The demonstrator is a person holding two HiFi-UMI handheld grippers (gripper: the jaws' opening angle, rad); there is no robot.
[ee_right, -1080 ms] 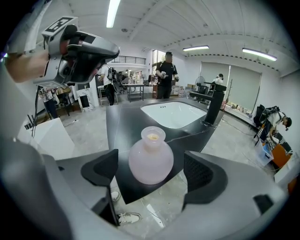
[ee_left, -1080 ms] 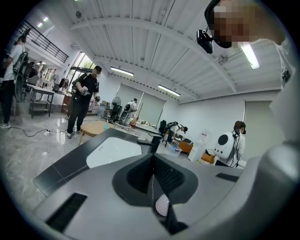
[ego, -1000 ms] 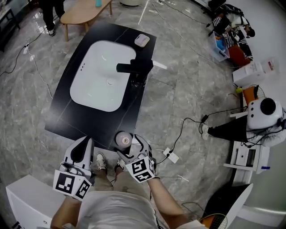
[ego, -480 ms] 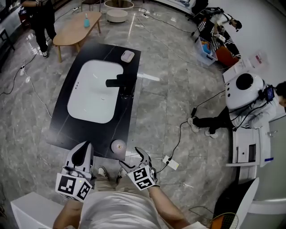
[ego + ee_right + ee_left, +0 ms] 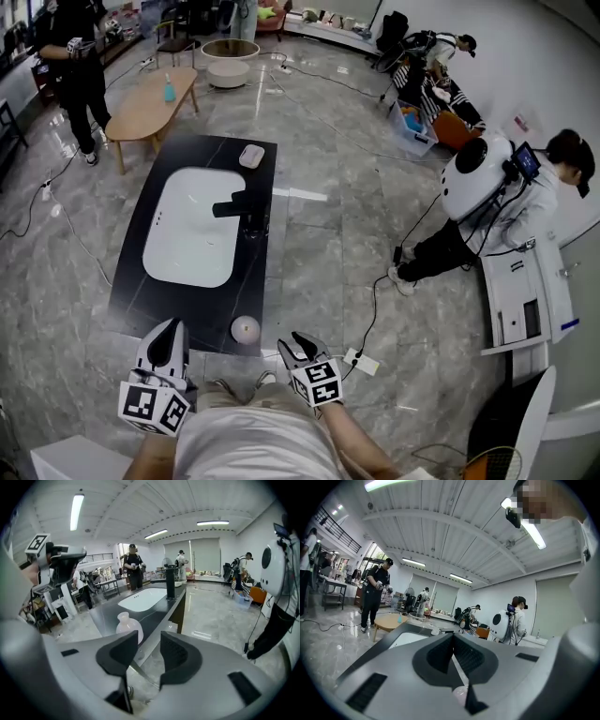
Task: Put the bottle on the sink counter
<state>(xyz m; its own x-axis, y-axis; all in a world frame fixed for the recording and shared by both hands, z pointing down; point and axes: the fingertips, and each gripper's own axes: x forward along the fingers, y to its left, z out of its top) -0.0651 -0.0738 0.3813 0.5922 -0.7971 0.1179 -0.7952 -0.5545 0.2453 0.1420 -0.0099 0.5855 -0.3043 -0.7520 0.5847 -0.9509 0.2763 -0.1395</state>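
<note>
Your pale, round-bellied bottle (image 5: 245,328) stands upright, neck up, at the sink counter's (image 5: 131,281) near right corner. Your right gripper (image 5: 298,342), its jaws just narrowed but still apart, holds nothing. Your left gripper (image 5: 169,330) is closed and empty.

A white bottle (image 5: 245,328) is found upright on the dark sink counter (image 5: 131,281), near its close corner — clear of the basin (image 5: 192,239). The right gripper (image 5: 294,342) is held apart from it, jaws just closed further, nothing between them.
</note>
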